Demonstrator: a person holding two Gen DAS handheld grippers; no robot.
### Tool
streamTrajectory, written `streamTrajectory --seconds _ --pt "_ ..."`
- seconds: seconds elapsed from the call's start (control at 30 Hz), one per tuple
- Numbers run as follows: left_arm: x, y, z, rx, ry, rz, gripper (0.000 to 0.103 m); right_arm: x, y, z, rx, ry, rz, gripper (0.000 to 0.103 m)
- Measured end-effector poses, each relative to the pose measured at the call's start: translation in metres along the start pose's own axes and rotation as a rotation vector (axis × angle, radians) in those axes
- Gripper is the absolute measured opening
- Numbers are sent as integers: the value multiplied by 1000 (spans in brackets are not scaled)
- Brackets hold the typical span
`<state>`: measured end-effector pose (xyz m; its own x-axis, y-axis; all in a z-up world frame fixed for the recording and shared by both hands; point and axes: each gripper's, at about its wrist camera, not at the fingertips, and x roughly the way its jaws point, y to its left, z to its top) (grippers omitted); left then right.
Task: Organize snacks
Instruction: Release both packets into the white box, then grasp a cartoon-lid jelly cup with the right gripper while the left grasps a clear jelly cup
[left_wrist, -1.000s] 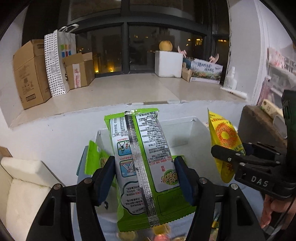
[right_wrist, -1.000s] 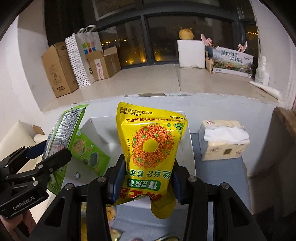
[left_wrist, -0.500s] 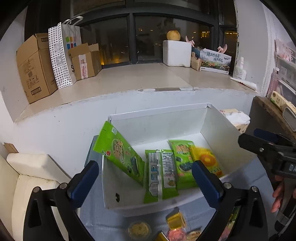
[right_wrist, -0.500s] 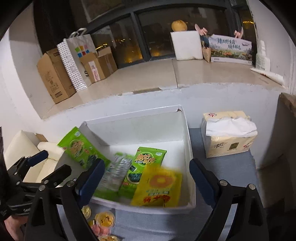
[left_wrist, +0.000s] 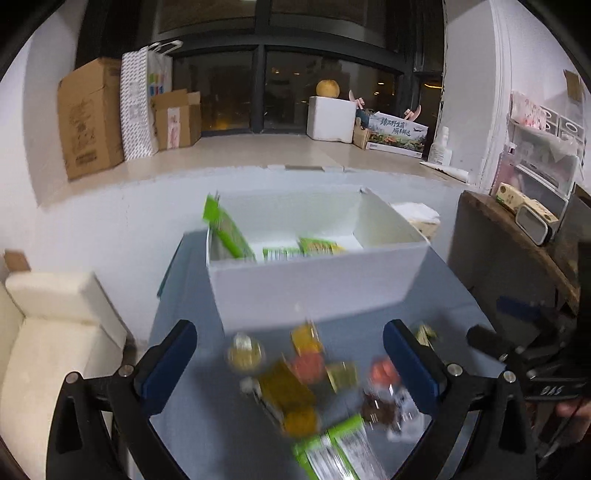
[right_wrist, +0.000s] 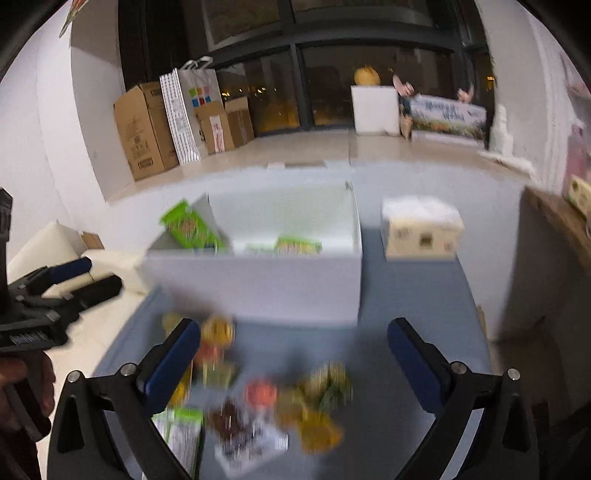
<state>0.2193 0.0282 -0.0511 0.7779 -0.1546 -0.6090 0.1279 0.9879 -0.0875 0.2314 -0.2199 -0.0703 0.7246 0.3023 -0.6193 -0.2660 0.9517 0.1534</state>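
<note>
A white box (left_wrist: 317, 291) (right_wrist: 258, 284) stands on the blue table and holds several green snack packets (left_wrist: 229, 232) (right_wrist: 190, 227). In front of it lies a blurred heap of small snacks (left_wrist: 306, 384) (right_wrist: 258, 398): jelly cups, yellow and green packets, a dark packet. My left gripper (left_wrist: 290, 365) is open and empty above the heap. My right gripper (right_wrist: 293, 365) is open and empty above the same heap. The right gripper also shows at the right edge of the left wrist view (left_wrist: 524, 362); the left one shows at the left of the right wrist view (right_wrist: 55, 288).
A tissue box (right_wrist: 421, 229) stands right of the white box. A dark wooden shelf (left_wrist: 517, 258) is at the right. A cream cushioned seat (left_wrist: 48, 332) is at the left. A window ledge behind holds cardboard boxes (left_wrist: 88, 118) and a bag.
Both grippers let their packets, green and yellow, drop into the white box and opened. Both have since drawn back and tilted down over the heap of small snacks.
</note>
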Motion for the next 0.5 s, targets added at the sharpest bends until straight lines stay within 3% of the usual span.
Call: streamTrajectory --seconds 0.23,0.5 --pt "-13 -17 -56 -8 70 -29 103 8 -5 -64 11 107 -18 103" --pt "-14 -19 -75 -15 117 -35 103 23 -29 -74 58 147 -22 103"
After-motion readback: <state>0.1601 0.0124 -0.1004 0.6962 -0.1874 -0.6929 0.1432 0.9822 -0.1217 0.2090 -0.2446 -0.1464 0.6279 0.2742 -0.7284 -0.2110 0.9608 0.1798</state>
